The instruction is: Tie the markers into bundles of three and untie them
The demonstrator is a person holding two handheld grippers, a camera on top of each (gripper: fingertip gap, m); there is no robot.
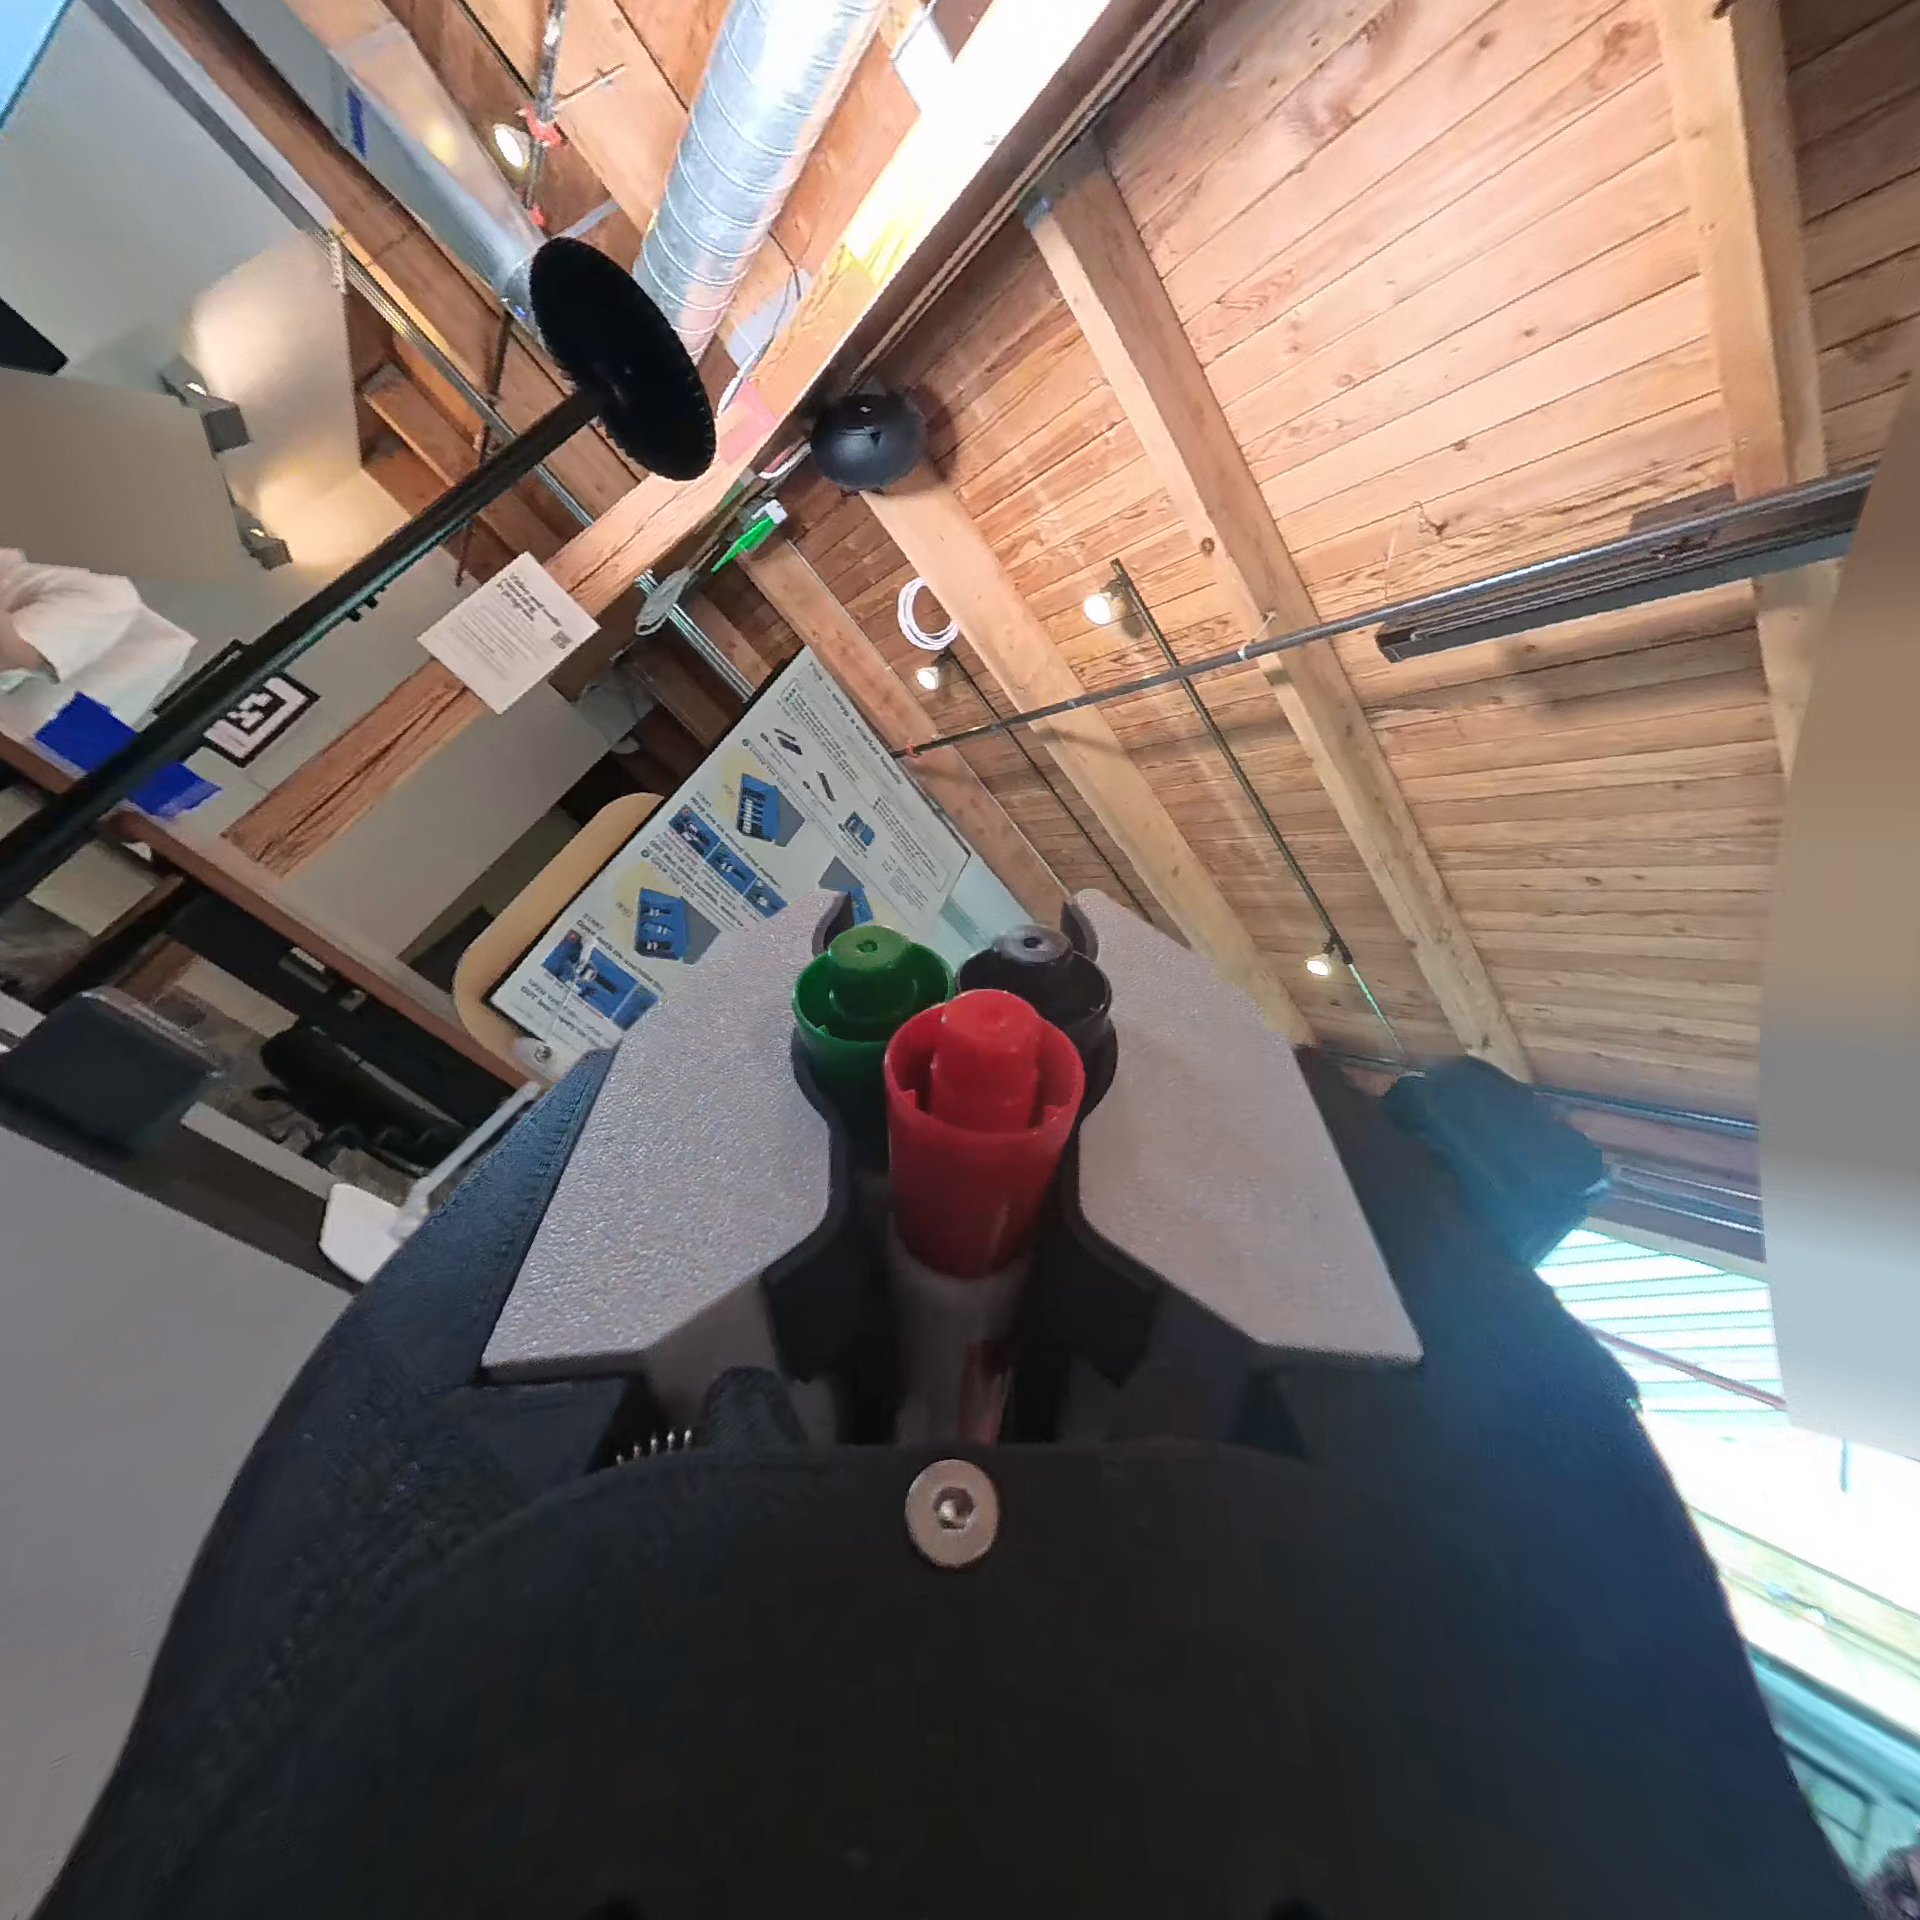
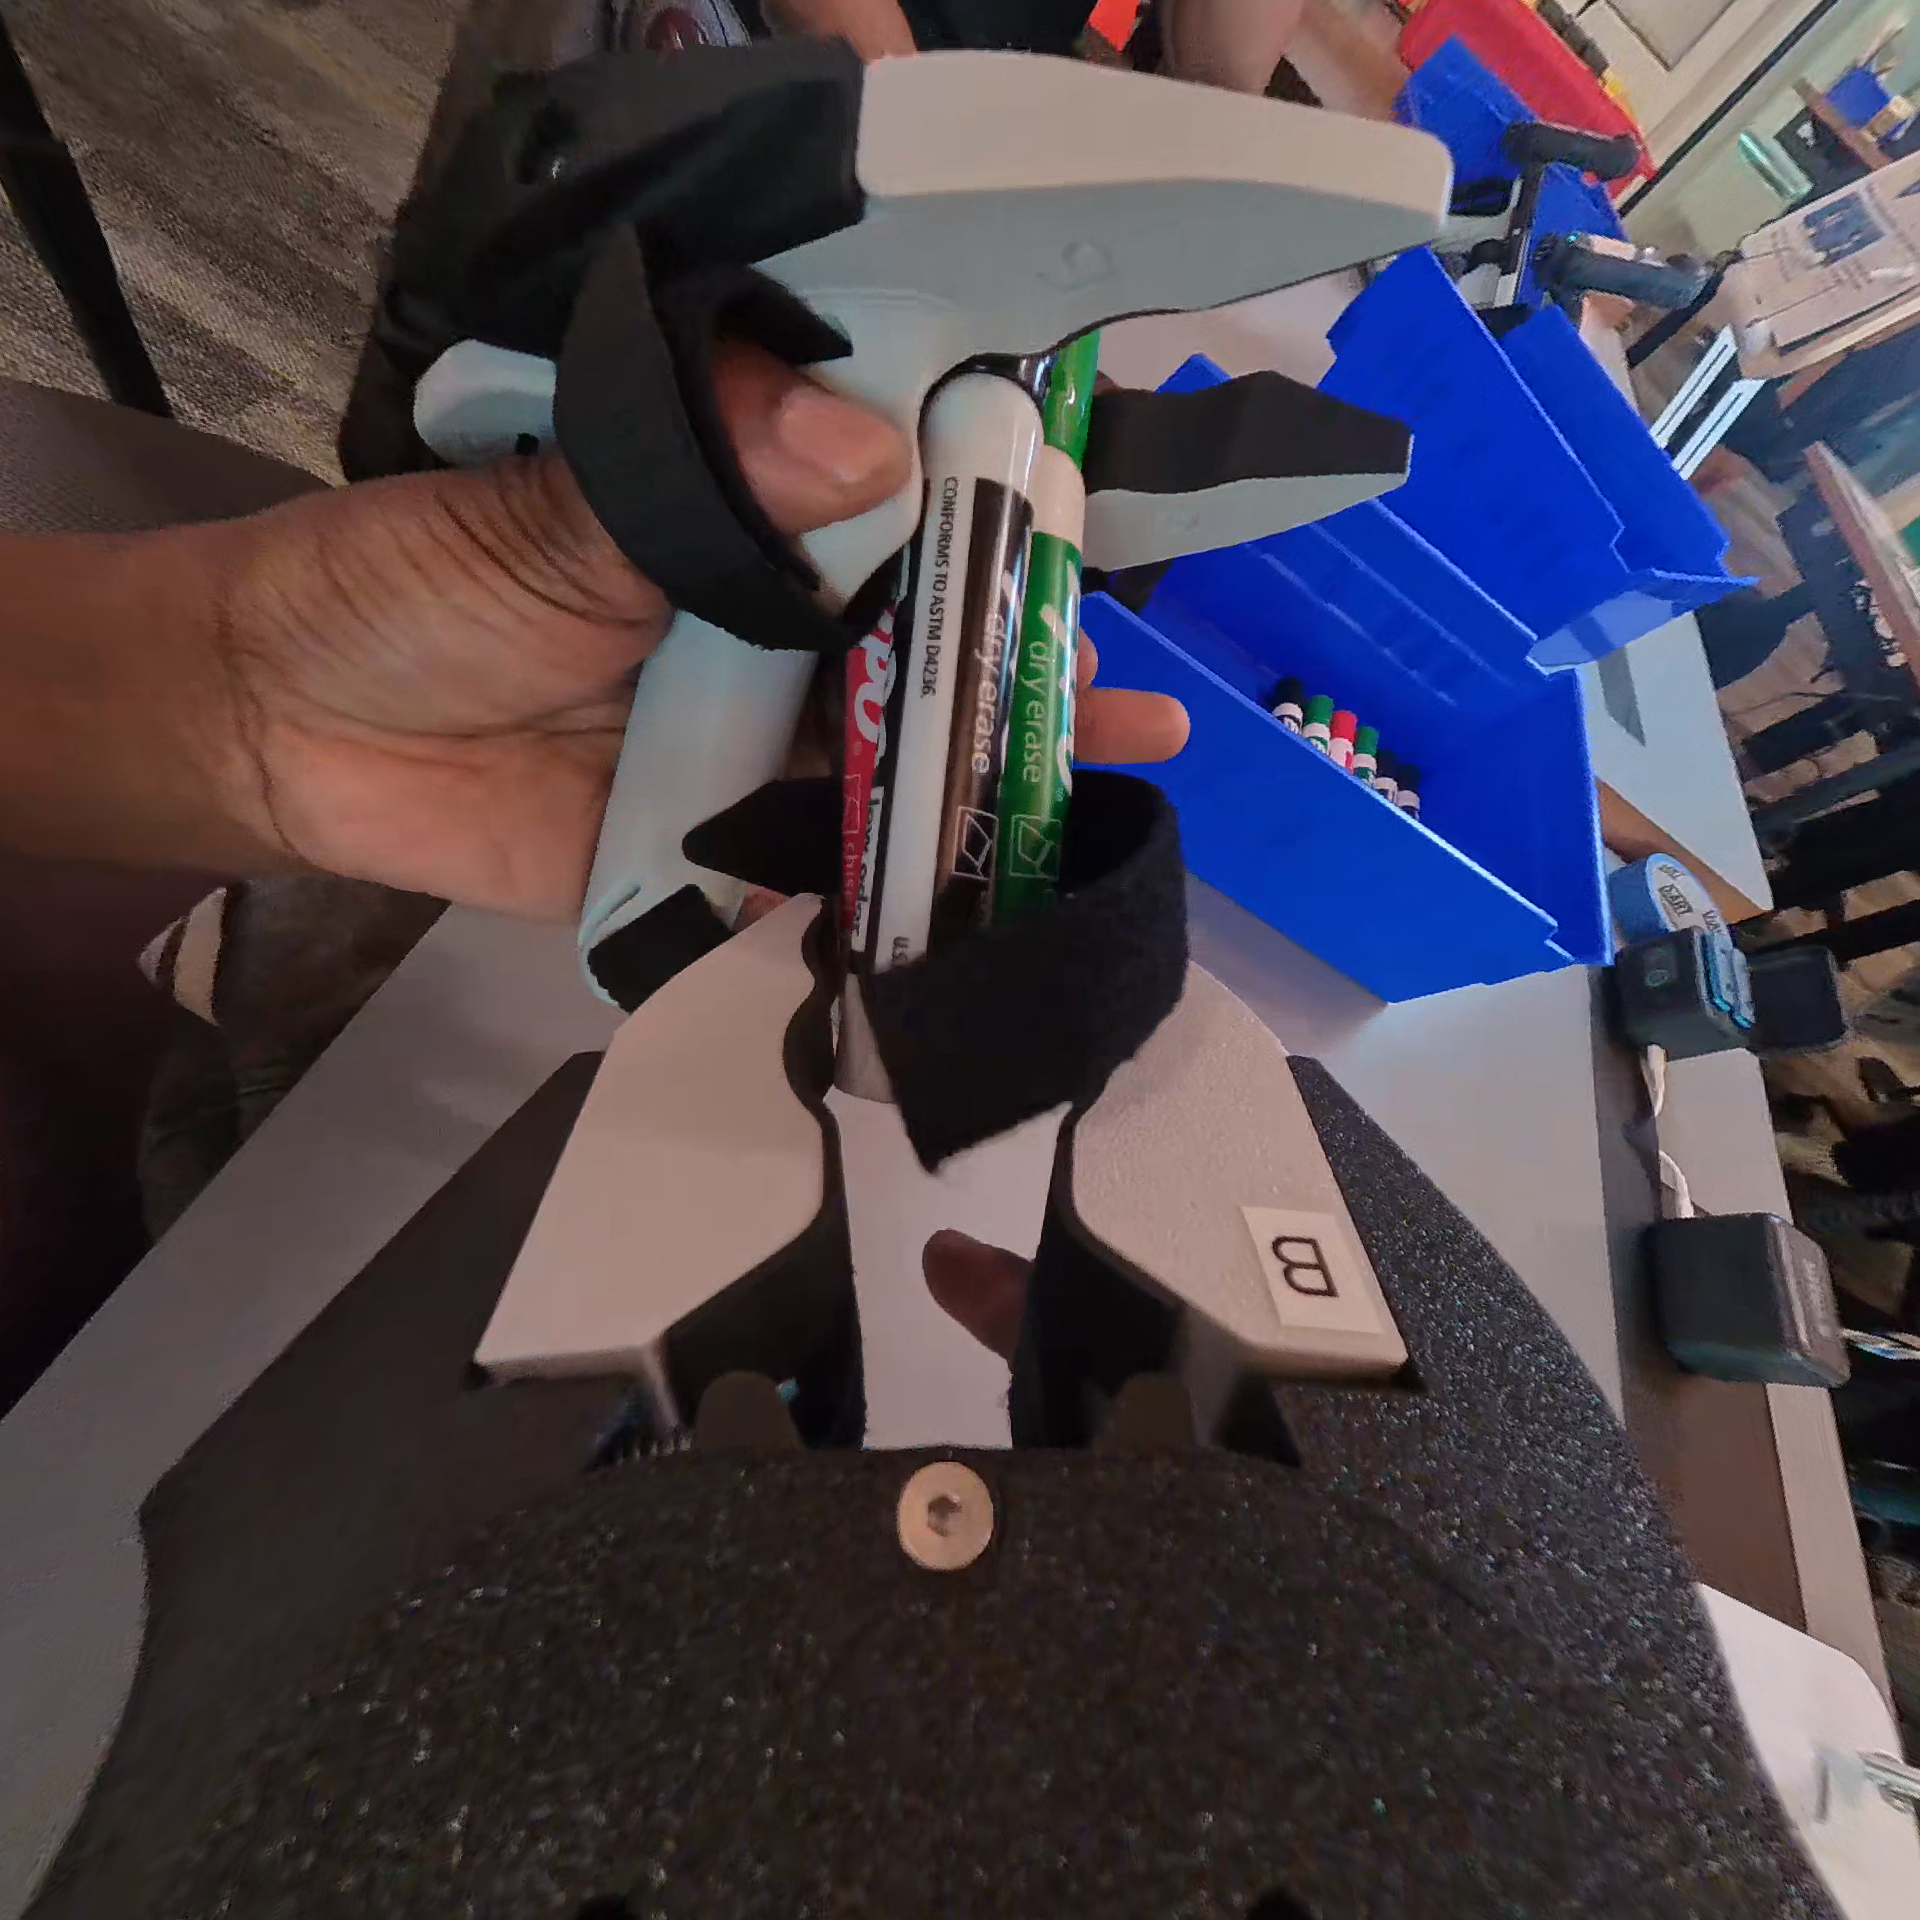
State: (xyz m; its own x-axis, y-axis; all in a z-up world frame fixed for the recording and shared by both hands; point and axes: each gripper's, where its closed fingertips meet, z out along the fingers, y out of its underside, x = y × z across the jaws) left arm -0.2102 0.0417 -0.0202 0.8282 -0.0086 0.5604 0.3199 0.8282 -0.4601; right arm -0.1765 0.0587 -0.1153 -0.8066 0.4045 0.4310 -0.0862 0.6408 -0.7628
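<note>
In the left wrist view my left gripper (image 1: 956,935) points up at the ceiling. It is shut on three markers with a green cap (image 1: 868,997), a black cap (image 1: 1039,971) and a red cap (image 1: 982,1101). The right wrist view shows the same bundle from the side: the red marker (image 2: 862,707), black marker (image 2: 966,644) and green marker (image 2: 1044,665) between the left gripper's grey fingers (image 2: 1143,177), held by a hand (image 2: 416,675). My right gripper (image 2: 987,966) is closed on the bundle's lower end. A black strap (image 2: 1039,997) loops around it there and covers the right fingertip.
A blue bin (image 2: 1351,883) stands on the grey table (image 2: 1455,1122) behind the bundle, with several markers (image 2: 1345,743) inside. More blue bins stand behind it. A roll of blue tape (image 2: 1662,894) and black devices (image 2: 1745,1299) lie at the right edge. My hands' fingertips stand some 10 cm from each other.
</note>
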